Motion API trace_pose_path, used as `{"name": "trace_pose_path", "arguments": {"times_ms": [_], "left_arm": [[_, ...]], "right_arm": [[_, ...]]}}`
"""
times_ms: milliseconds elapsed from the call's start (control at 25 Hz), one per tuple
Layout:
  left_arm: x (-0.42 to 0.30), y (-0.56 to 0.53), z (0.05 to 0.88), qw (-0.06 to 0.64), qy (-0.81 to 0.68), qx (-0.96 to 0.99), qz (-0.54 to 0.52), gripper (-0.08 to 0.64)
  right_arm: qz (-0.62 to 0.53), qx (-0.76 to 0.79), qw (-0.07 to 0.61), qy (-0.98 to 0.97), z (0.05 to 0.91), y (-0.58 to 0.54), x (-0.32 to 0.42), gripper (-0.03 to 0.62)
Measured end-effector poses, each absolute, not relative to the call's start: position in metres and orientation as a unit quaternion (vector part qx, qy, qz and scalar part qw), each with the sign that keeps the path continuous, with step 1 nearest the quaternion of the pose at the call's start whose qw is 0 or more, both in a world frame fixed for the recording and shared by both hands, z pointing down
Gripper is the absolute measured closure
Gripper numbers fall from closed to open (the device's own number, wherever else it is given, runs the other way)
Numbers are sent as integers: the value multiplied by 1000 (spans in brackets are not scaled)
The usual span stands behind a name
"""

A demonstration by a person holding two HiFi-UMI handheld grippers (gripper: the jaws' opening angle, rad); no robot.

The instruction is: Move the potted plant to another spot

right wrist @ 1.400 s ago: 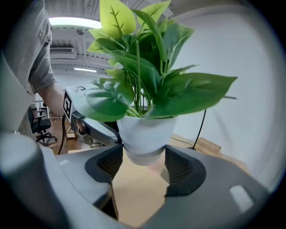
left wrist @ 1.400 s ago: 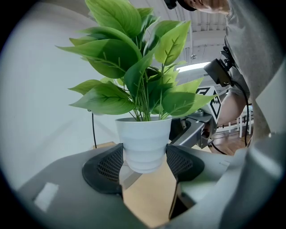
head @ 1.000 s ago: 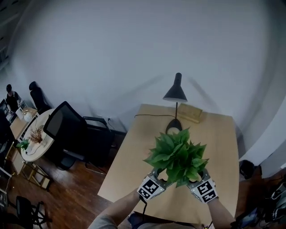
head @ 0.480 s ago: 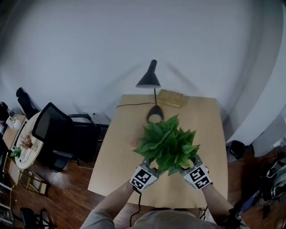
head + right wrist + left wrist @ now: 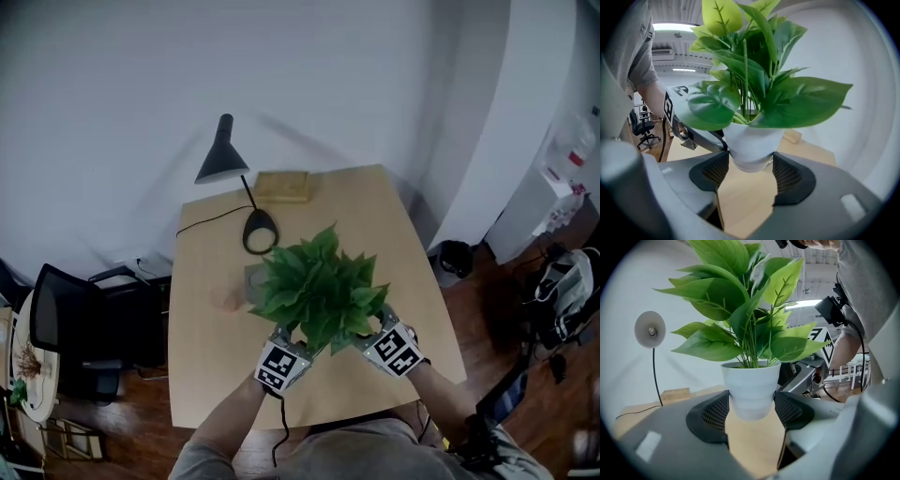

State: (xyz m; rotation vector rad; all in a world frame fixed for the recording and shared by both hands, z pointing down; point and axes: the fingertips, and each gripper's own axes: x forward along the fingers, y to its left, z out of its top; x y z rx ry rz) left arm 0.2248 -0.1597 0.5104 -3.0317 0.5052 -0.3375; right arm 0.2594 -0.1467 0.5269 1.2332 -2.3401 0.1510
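A leafy green plant (image 5: 319,289) in a small white ribbed pot (image 5: 751,391) hangs above the wooden table (image 5: 202,375). My left gripper (image 5: 751,408) is shut on the pot, its black pads pressed against both sides. From the opposite side my right gripper (image 5: 749,169) clamps the same pot (image 5: 751,147). In the head view both grippers, left (image 5: 292,339) and right (image 5: 367,336), sit under the foliage, which hides the pot.
A black desk lamp (image 5: 225,155) with a round base (image 5: 260,231) stands at the table's far side, its cord trailing left. A wooden block (image 5: 281,186) lies behind it. A black office chair (image 5: 70,323) stands left of the table; bags lie on the floor at right.
The head view has swung, so the table and lamp now sit further left and the room's right side shows. Both grippers still carry the plant together, slightly lower.
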Motion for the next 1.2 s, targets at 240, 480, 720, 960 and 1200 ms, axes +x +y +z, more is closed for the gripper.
{"name": "trace_pose_path", "arguments": {"times_ms": [240, 480, 720, 960, 1200], "left_arm": [[262, -168, 531, 16, 148, -981, -122, 259], [300, -175, 564, -5, 154, -978, -138, 259], [330, -187, 609, -25, 157, -974, -159, 259], [346, -193, 645, -25, 162, -971, -176, 258], [354, -196, 674, -13, 175, -965, -194, 258]], "right_arm": [[69, 463, 253, -847, 547, -154, 297, 302], [84, 452, 268, -847, 580, -162, 335, 302], [105, 441, 276, -847, 625, -174, 363, 302], [114, 435, 282, -847, 661, -180, 380, 302], [115, 437, 286, -845, 686, -184, 389, 302]]}}
